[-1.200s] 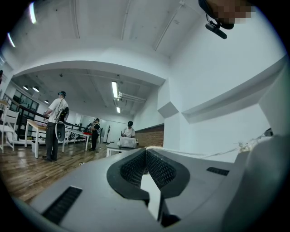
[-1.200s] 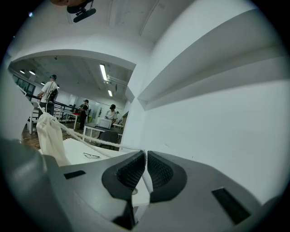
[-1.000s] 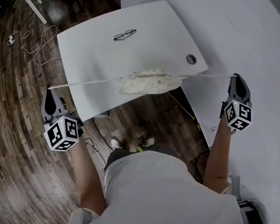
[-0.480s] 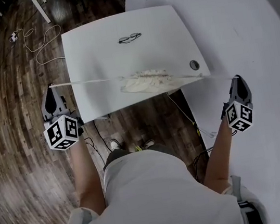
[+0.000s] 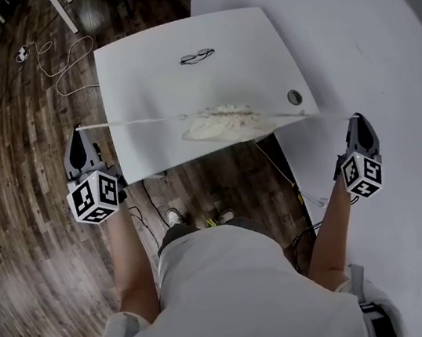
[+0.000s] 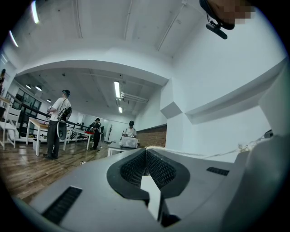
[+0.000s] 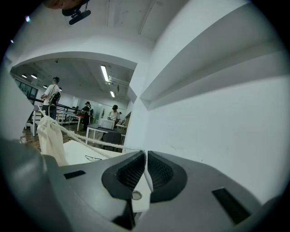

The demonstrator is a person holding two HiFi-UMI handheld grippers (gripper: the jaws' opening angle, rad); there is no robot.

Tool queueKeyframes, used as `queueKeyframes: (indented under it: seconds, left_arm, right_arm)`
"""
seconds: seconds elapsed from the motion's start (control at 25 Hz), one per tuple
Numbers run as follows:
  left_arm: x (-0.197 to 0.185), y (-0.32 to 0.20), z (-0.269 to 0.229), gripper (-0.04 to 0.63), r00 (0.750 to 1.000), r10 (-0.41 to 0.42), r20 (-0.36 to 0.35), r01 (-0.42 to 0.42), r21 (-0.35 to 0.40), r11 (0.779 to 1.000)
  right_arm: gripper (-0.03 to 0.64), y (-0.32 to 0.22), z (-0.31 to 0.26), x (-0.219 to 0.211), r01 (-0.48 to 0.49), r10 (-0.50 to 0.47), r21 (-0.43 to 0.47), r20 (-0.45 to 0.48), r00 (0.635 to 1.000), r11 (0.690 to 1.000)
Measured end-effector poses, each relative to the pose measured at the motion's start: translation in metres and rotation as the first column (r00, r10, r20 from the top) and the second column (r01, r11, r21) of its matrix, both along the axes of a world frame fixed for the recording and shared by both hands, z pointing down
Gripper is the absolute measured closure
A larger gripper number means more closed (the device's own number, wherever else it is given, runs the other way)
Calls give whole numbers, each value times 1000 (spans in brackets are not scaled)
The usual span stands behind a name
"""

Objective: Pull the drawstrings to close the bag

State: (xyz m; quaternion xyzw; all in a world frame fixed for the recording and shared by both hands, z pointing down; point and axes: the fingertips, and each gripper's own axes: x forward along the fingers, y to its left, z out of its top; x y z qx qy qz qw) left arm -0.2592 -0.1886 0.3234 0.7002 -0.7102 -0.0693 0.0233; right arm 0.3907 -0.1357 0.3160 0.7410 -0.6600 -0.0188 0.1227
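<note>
A cream cloth bag (image 5: 224, 123) lies on the near part of the white table (image 5: 148, 70), its mouth gathered into a puckered ridge. One white drawstring (image 5: 136, 121) runs taut from it to my left gripper (image 5: 76, 136), which hangs past the table's left edge. The other drawstring (image 5: 321, 113) stretches right to my right gripper (image 5: 356, 118), held near the white wall. In the left gripper view, the left gripper (image 6: 146, 150) has its jaws together on the cord (image 6: 224, 153). In the right gripper view, the right gripper (image 7: 145, 154) pinches its cord (image 7: 90, 139), which leads back to the bag (image 7: 50, 136).
A pair of glasses (image 5: 197, 56) lies at the far side of the table, and a round cable hole (image 5: 295, 97) sits near its right corner. A cable (image 5: 59, 65) loops on the wooden floor. A white wall (image 5: 365, 36) fills the right. People (image 6: 56, 122) stand at distant tables.
</note>
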Motion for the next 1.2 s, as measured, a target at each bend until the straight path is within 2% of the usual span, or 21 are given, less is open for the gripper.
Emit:
queueKeyframes:
  seconds: [0.4, 0.92, 1.2]
  left_arm:
    - [22, 0, 2, 578, 999, 33, 7, -33, -5, 999]
    - [47, -1, 20, 578, 996, 82, 19, -81, -50, 996]
    - [67, -7, -10, 578, 986, 140, 96, -140, -9, 990]
  right_arm:
    - [574, 16, 8, 21, -23, 23, -5, -10, 1000, 1000]
    - [574, 38, 33, 43, -58, 59, -42, 12, 998, 997]
    - [574, 34, 27, 47, -80, 80, -14, 26, 996, 997]
